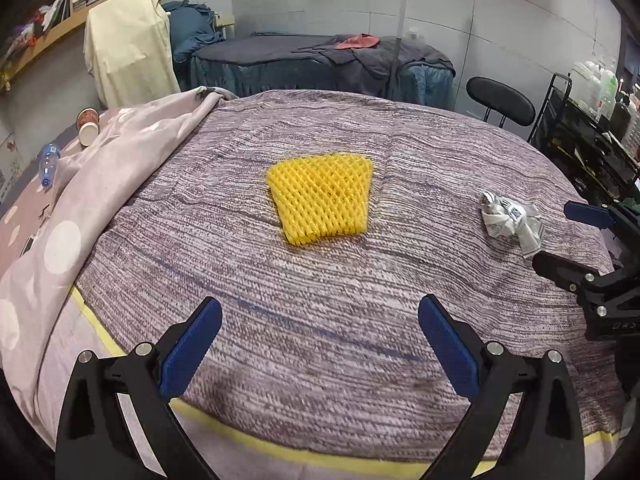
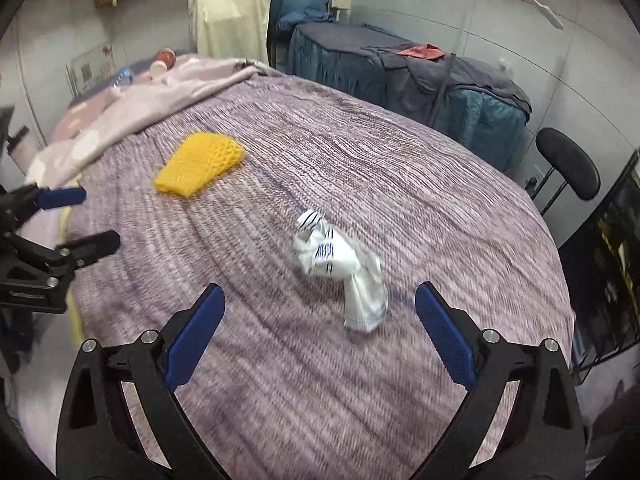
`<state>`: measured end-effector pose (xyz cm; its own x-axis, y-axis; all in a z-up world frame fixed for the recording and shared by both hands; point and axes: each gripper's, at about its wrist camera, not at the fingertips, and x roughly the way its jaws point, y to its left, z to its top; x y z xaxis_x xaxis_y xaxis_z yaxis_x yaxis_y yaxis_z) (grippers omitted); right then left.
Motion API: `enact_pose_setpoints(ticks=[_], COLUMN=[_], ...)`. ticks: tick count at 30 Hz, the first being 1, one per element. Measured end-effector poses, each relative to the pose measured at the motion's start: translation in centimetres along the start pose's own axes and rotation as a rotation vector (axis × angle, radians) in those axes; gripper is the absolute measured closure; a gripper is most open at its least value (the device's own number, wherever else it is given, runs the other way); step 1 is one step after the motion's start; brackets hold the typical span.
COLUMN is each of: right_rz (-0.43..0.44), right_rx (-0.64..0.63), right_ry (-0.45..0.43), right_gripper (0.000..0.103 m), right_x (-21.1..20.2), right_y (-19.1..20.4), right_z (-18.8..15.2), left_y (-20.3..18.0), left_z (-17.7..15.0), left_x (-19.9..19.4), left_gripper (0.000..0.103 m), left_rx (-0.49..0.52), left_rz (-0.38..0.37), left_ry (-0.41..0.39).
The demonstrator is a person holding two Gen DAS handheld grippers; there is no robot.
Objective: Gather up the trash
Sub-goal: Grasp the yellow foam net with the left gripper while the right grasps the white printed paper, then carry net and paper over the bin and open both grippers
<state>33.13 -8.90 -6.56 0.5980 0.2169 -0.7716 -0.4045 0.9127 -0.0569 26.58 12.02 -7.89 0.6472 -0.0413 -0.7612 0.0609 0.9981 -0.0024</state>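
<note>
Materials and finishes on the bed

The bedspread [image 1: 320,320] is seen as coarse, ribbed woven cloth; the yellow fruit net [image 1: 322,198] as matt foam mesh; the crumpled wrapper [image 2: 340,268] as thin, creased white plastic or paper. The grippers' fingers [image 1: 192,348] are faced with textured blue pads on matt black plastic.

The right wrist view is motion-blurred — the crumpled white wrapper [image 2: 340,272] shows smeared, its print unreadable.

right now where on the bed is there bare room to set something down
Bare blanket between the yellow foam net and the left gripper; also beyond the net and the crumpled white wrapper. Crowded at the left edge: pink quilt, cups, bottle.
</note>
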Motion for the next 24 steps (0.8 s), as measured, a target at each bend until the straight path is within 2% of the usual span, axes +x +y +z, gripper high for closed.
enact_pose_setpoints(ticks=[2,5,7,9,10,11,12,14,15,16,18,24], right_rz=[-0.013,-0.033,-0.043,-0.045,-0.043,-0.04,-0.034,-0.026,-0.021,-0.018,-0.005,0.04], right_rx=[-0.017,-0.036,-0.041,-0.031,-0.03,-0.031,-0.026,-0.015,-0.01,-0.005,0.011,0.058], right_ry=[0.03,0.075,0.104,0.099,0.086,0.082,0.08,0.078,0.075,0.073,0.061,0.009], right_gripper=[0.011,0.021,0.035,0.043,0.058,0.065,0.067,0.069,0.069,0.069,0.07,0.07], right_x=[1.6,4.3,5.8,6.4,6.3,6.2,6.1,6.0,5.8,5.7,5.2,2.4], right_y=[0.0,-0.1,-0.2,-0.6,-0.6,-0.7,-0.8,-1.0,-1.1,-1.0,-1.0,-0.9], right_z=[0.9,2.0,2.3,2.4,2.5,2.5,2.6,2.6,2.4,2.3,2.1,1.0], left_y=[0.4,1.4,1.8,2.0,2.1,2.1,2.0,1.9,1.9,1.7,1.5,0.3], left_z=[1.2,3.2,4.4,5.2,5.5,5.7,5.8,5.9,5.9,5.9,5.7,4.9], left_x=[1.3,4.0,5.8,7.6,8.2,8.6,9.1,9.2,9.1,8.8,8.2,5.0], left_gripper=[0.006,0.006,0.006,0.006,0.007,0.018,0.037,0.05,0.07,0.079,0.085,0.089], left_rx=[-0.009,-0.054,-0.07,-0.086,-0.093,-0.101,-0.107,-0.109,-0.108,-0.104,-0.099,-0.082], left_rz=[-0.012,-0.032,-0.03,-0.037,-0.044,-0.048,-0.049,-0.031,-0.032,-0.038,-0.054,-0.056], left_ry=[0.011,0.046,0.068,0.102,0.116,0.124,0.134,0.125,0.115,0.11,0.098,0.02])
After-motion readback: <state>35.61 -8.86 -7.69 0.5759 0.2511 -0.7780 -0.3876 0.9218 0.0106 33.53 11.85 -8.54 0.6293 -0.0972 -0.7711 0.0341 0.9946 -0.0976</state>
